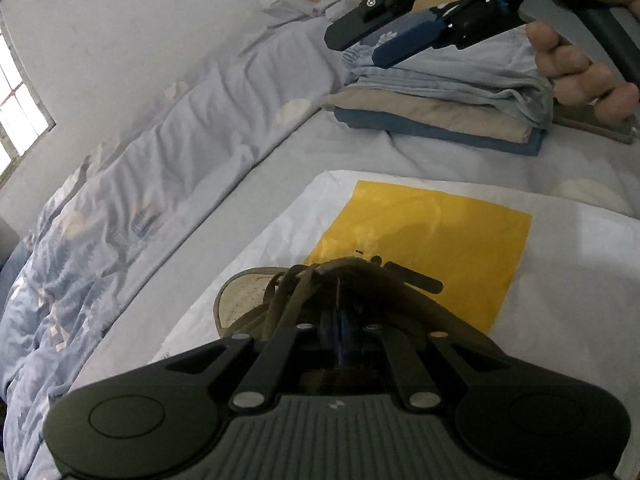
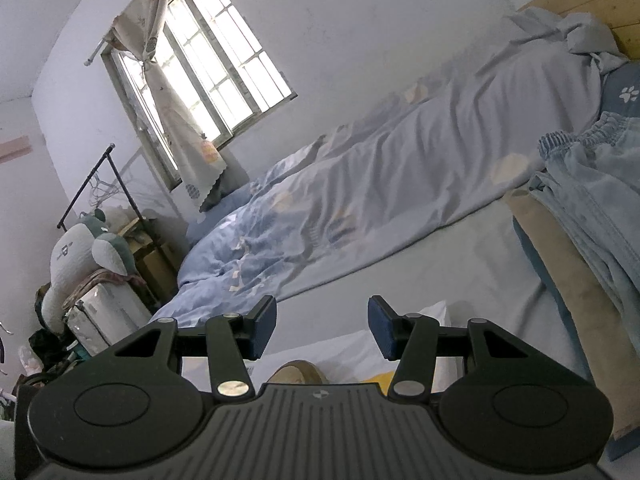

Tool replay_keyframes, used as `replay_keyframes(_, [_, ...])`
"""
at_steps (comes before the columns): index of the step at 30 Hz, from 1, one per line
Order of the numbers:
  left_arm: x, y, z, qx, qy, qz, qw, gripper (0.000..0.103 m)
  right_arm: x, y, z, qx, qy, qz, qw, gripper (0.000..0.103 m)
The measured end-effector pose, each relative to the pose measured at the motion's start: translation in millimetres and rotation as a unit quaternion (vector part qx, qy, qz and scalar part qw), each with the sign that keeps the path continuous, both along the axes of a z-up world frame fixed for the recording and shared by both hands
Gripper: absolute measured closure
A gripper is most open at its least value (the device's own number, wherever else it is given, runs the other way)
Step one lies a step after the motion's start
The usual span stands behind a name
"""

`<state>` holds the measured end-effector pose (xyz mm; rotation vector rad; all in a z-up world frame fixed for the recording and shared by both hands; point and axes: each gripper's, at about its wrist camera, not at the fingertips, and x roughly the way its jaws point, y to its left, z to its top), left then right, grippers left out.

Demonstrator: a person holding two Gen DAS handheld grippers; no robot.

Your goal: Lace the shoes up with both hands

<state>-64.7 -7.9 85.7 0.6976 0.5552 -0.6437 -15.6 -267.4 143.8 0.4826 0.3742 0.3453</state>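
Closed on the olive lace (image 1: 304, 280), the left gripper (image 1: 340, 300) holds it just above the shoe (image 1: 244, 300), which lies under its fingertips on a white and yellow bag (image 1: 440, 232). Far ahead, the right gripper (image 1: 360, 46) hovers empty.

From the right wrist view, the right gripper (image 2: 322, 328) stands half open, with only the shoe's toe (image 2: 296, 372) visible below it. I judge that the lacing is under way; next, the right gripper must descend to take the lace.

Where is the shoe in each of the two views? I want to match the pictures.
Left wrist view: the shoe lies low in the middle, on the white bag, partly hidden behind the left claw.
Right wrist view: only its tan tip shows at bottom centre, below the open right claw.
Shared landmark: the folded clothes on the bed.
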Motion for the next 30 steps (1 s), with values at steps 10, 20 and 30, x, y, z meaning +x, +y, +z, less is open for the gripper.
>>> replay_keyframes(10, [4.7,1.9,-0.1,-0.004,-0.002,0.01,0.9999,0.102,-2.7,3.7,3.5,-0.004,0.002,0.005,1.0,0.05])
replay_keyframes(20, [2.7,1.3,1.6,0.007,-0.015,-0.009,0.9998,0.102,-2.5,7.4,2.1,-0.008,0.002,0.013,1.0,0.05])
replay_keyframes(30, [3.0,-2.8,-0.1,0.034,-0.024,-0.028,0.9988,0.102,-1.6,8.0,1.3,-0.011,0.004,0.014,1.0,0.05])
